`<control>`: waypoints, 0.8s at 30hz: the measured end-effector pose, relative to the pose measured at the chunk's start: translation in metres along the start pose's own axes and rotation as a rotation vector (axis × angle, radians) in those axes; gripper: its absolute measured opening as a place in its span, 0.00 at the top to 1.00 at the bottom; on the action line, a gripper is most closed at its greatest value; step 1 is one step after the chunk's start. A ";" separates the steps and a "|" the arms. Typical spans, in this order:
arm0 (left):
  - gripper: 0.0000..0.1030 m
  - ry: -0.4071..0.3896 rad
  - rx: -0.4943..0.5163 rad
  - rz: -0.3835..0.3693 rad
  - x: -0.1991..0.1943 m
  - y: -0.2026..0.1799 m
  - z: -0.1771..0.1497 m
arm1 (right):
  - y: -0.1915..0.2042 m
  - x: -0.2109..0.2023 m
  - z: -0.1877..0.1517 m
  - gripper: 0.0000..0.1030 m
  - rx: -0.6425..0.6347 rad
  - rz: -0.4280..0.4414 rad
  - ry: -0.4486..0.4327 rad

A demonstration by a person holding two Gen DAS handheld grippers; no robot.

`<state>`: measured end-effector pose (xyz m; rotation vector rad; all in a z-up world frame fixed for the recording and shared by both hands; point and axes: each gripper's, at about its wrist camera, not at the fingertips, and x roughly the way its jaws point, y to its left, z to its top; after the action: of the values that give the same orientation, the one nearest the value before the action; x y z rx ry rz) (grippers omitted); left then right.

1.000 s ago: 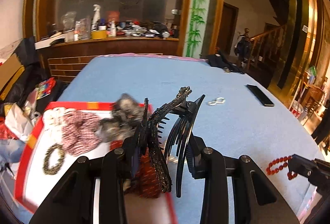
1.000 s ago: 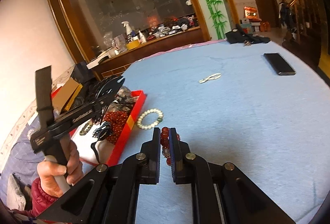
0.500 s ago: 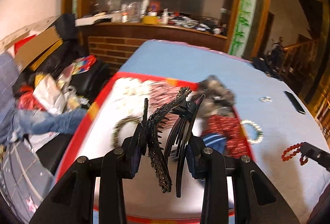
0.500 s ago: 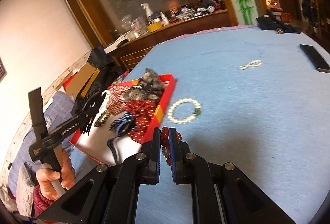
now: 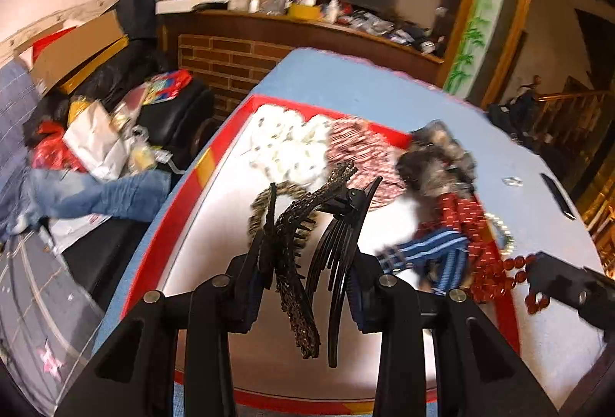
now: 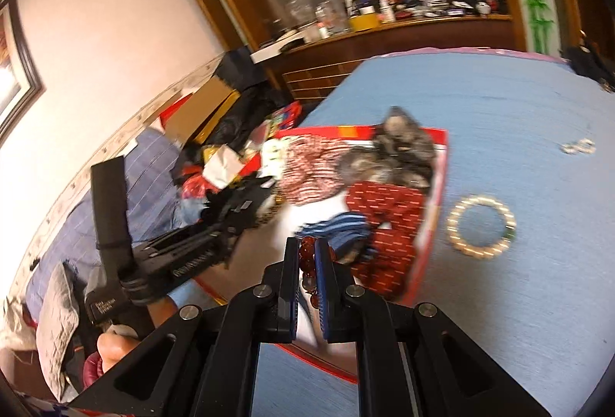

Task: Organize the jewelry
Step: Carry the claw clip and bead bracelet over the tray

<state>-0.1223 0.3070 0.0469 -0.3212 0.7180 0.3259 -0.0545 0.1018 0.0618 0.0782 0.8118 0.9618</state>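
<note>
Both hands are carrying pieces toward the shallow red-rimmed tray (image 5: 215, 163) on the blue-covered desk (image 6: 519, 301). The left gripper (image 5: 307, 286) has its fingers clamped on a large black toothed hair claw with a dark glittery trim (image 5: 334, 236), held above the tray's bare white floor. The right gripper (image 6: 312, 263) has its fingers pinched tight on a strand of round red beads (image 6: 307, 255), poised at the tray's near edge.

The tray already holds a fair share: white, red-and-white striped, grey, dark red and blue-striped fabric pieces, seemingly scrunchies, and a brownish beaded ring (image 5: 257, 209). On that showing the job seems past halfway. Still out on the desk are a pale beaded bracelet (image 6: 482, 226) just beside the tray and a small silvery piece (image 6: 578, 147) well apart, plus the two items now in hand.
</note>
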 end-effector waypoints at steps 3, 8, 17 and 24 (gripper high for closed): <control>0.67 0.013 -0.017 -0.006 0.002 0.003 0.000 | 0.009 0.013 -0.002 0.91 -0.016 0.010 0.020; 0.67 0.026 -0.013 -0.007 0.005 0.002 0.000 | 0.011 0.029 -0.008 0.91 -0.026 0.003 0.052; 0.67 0.032 -0.018 -0.008 0.005 0.002 0.000 | 0.004 0.040 -0.013 0.91 -0.016 -0.011 0.078; 0.67 0.035 -0.019 -0.011 0.006 0.002 0.000 | -0.001 0.047 -0.016 0.91 -0.004 -0.019 0.097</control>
<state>-0.1183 0.3103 0.0425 -0.3493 0.7477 0.3178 -0.0495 0.1328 0.0228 0.0200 0.8984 0.9553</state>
